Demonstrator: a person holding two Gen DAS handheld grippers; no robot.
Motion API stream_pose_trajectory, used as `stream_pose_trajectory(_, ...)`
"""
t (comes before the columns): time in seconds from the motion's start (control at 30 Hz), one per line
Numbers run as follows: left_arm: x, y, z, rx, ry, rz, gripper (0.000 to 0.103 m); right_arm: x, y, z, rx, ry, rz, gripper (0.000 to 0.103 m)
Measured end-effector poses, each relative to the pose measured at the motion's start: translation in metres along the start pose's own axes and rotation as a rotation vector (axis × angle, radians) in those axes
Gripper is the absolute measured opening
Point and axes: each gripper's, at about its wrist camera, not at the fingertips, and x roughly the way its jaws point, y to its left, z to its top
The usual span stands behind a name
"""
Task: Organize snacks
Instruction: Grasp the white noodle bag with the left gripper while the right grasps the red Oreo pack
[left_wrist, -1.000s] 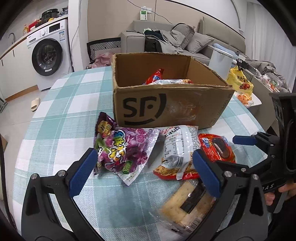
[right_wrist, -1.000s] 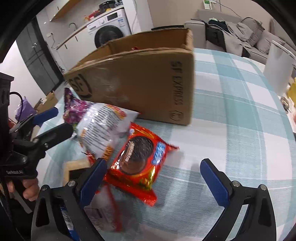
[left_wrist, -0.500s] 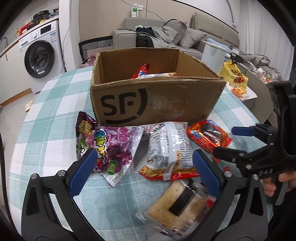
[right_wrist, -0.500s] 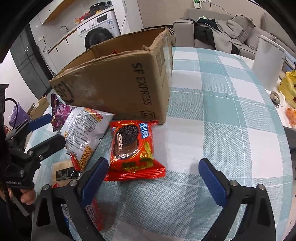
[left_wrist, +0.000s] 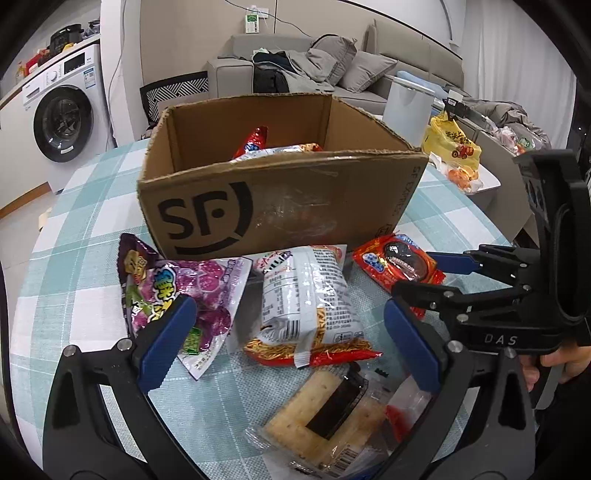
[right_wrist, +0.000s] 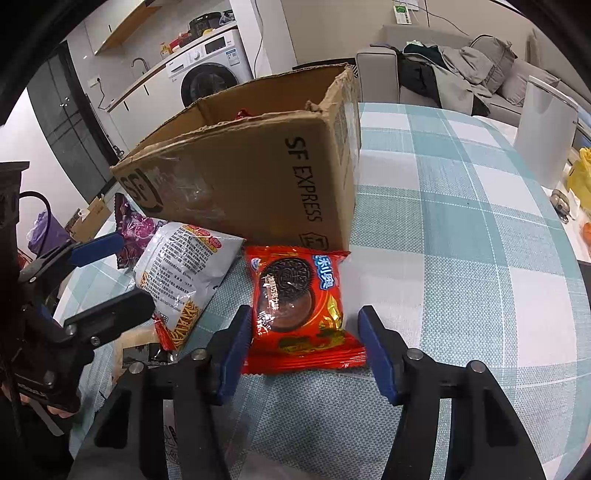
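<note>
The red cookie pack (right_wrist: 297, 306) lies flat on the checked surface (right_wrist: 461, 258), just off the near right corner of the box (right_wrist: 258, 177). In the right wrist view it sits dead centre, with the box behind it at about 11 o'clock. The right gripper (right_wrist: 303, 350) straddles the pack's near end. Its jaws have just been closing in on it. The left pad looks to be against the wrapper's edge, while a sliver of surface still shows between the right pad and the foil, so I would not call it clamped yet.

The step in hand seems to be the pick-up of this pack, with the box as its likely home; snacks already stand inside it. Next, I think, the jaws need to finish pinching the crinkly wrapper firmly. Then comes a lift clear of the box's front wall and a carry towards 11 o'clock, over the rim.

At about 9 o'clock from the cookie pack lies the noodle bag (right_wrist: 184, 273), and past it the purple candy bag (left_wrist: 177, 291). The left gripper (left_wrist: 288, 339) hangs over that heap with its jaws wide apart and nothing held. A cracker pack (left_wrist: 328, 417) lies nearest it, at 6 o'clock in its own view.
</note>
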Motion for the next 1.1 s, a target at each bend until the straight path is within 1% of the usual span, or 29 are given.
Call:
stream_pose_trajectory(0.13,0.003,-0.002,0.000,0.005,0.012,-0.004,0.101,-0.005,-0.001,-0.001,0.002,-0.019,0.012,0.055)
stream_pose_trajectory(0.3,0.008,-0.004,0.002,0.011,0.026,-0.007,0.099,-0.013,-0.001,-0.002,0.005,-0.044,0.022,0.054)
stream_pose_trajectory(0.37,0.013,-0.008,0.003,0.018,0.046,-0.011,0.098,-0.015,-0.002,-0.002,0.009,-0.048,0.025,0.054)
stream_pose_trajectory(0.57,0.033,-0.013,0.004,0.011,0.104,-0.012,0.086,-0.014,-0.005,-0.005,0.009,-0.029,0.035,0.054)
stream_pose_trajectory(0.73,0.046,-0.015,0.007,0.013,0.121,0.011,0.082,-0.012,-0.005,-0.007,0.000,-0.012,0.034,0.054)
stream_pose_trajectory(0.87,0.055,-0.018,0.008,0.009,0.146,-0.011,0.063,-0.011,-0.006,-0.007,-0.001,-0.006,0.035,0.054)
stream_pose_trajectory(1.0,0.063,-0.026,0.009,0.016,0.137,0.003,0.058,-0.010,-0.006,-0.009,-0.008,-0.001,0.030,0.054)
stream_pose_trajectory(1.1,0.064,-0.027,0.008,0.016,0.133,-0.007,0.056,-0.008,-0.006,-0.008,-0.006,0.002,0.031,0.054)
